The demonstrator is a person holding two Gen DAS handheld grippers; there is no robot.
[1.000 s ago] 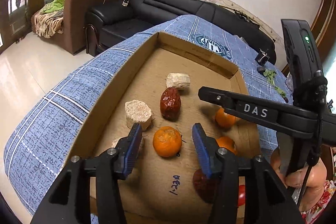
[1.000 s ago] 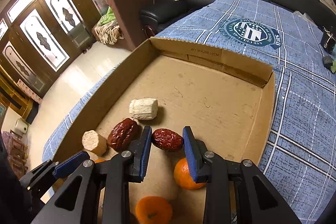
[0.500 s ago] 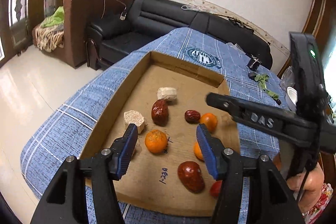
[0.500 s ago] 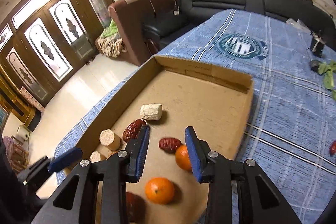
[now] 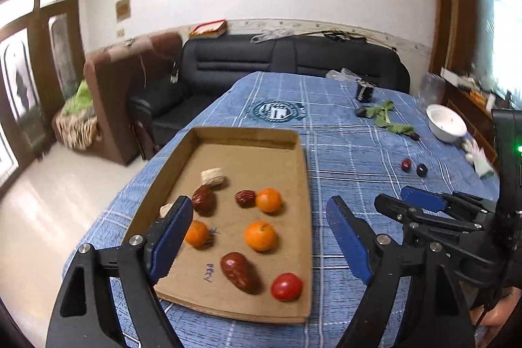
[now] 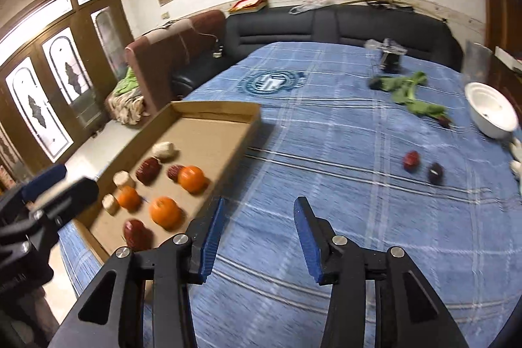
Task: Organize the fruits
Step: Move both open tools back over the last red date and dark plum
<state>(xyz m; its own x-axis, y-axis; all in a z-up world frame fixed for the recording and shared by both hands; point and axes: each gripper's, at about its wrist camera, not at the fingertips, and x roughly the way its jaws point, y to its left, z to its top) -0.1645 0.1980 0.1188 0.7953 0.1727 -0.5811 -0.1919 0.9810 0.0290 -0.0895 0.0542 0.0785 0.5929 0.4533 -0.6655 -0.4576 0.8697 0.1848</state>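
Observation:
A shallow cardboard tray (image 5: pixel 303 172) (image 6: pixel 228 116) lies on the blue checked cloth. It holds oranges (image 5: pixel 261 235) (image 6: pixel 164 211), dark red dates (image 5: pixel 239 273) (image 6: pixel 150 168), pale chunks (image 5: pixel 212 177) and a red tomato (image 5: pixel 286 286). A red fruit (image 6: pixel 411 159) and a dark fruit (image 6: pixel 435 172) lie loose on the cloth to the right, also in the left wrist view (image 5: pixel 406 164). My left gripper (image 5: pixel 257 237) is open and empty above the tray's near end. My right gripper (image 6: pixel 257 237) is open and empty above the cloth right of the tray.
A white bowl (image 6: pixel 492 110) (image 5: pixel 445 123) sits at the far right. Green leaves (image 6: pixel 411 92) and a small dark box (image 6: pixel 391 61) lie beyond. A black sofa (image 5: pixel 287 61) and brown armchair (image 5: pixel 130 93) stand behind the table.
Both grippers have pulled back and up from the tray. The right gripper let go of a date, left it in the tray and swung right over the cloth.

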